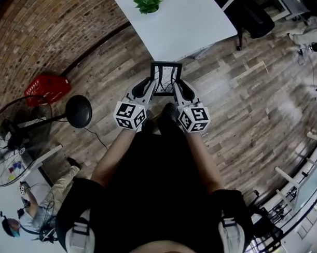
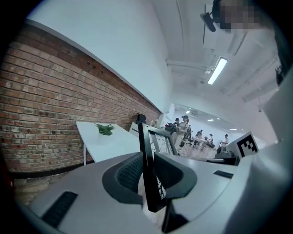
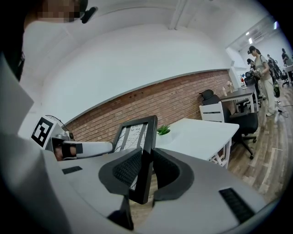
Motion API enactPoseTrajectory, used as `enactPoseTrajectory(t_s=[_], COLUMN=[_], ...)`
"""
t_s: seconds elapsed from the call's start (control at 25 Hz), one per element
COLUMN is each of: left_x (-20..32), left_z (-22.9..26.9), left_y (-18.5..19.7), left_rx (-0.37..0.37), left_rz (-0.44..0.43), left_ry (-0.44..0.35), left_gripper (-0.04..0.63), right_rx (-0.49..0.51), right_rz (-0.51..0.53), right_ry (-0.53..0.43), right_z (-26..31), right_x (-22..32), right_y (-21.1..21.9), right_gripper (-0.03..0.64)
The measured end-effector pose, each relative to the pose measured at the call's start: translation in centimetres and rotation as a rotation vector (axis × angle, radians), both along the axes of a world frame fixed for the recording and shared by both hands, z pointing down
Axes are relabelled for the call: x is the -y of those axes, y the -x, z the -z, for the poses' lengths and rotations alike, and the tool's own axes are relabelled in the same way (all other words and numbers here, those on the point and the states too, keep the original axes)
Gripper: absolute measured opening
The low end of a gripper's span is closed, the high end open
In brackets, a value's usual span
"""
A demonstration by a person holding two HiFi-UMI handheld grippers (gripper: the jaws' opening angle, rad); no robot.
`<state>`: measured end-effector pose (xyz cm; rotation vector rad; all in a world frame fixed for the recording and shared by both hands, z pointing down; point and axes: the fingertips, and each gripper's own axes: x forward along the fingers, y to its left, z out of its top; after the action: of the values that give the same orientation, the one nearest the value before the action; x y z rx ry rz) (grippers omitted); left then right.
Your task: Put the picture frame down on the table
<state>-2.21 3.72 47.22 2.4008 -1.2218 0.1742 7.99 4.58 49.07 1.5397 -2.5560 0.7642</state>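
A black picture frame (image 1: pixel 166 78) with a pale print hangs in the air between both grippers, above the wooden floor and just short of the white table (image 1: pixel 193 26). My left gripper (image 1: pixel 150 87) is shut on the frame's left edge (image 2: pixel 147 160). On the opposite side, my right gripper (image 1: pixel 178 88) is shut on the right edge (image 3: pixel 145 155). Each gripper view shows the frame upright, pinched edge-on between dark ribbed pads. In the right gripper view the left gripper (image 3: pixel 78 148) shows beyond the frame.
A small green plant (image 1: pixel 148 2) sits on the table's far part. A black office chair (image 1: pixel 253 18) stands right of the table. A red basket (image 1: pixel 46 89) and a black fan (image 1: pixel 78 111) are on the floor at left, near the brick wall. People stand far off in the room.
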Motion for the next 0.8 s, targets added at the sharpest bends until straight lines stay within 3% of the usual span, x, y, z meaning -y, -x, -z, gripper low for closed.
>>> enactPoseTrajectory(t_s=[0.8], left_x=[4.5], left_z=[-0.7], left_y=[-1.9], left_rx=[-0.009], left_rz=[0.109], left_ry=[0.01], left_gripper=[0.087], right_rx=[0.002], right_rz=[0.102], right_ry=[-0.002], right_z=[-0.5], right_x=[5.5], right_y=[-2.0], right_gripper=[0.072])
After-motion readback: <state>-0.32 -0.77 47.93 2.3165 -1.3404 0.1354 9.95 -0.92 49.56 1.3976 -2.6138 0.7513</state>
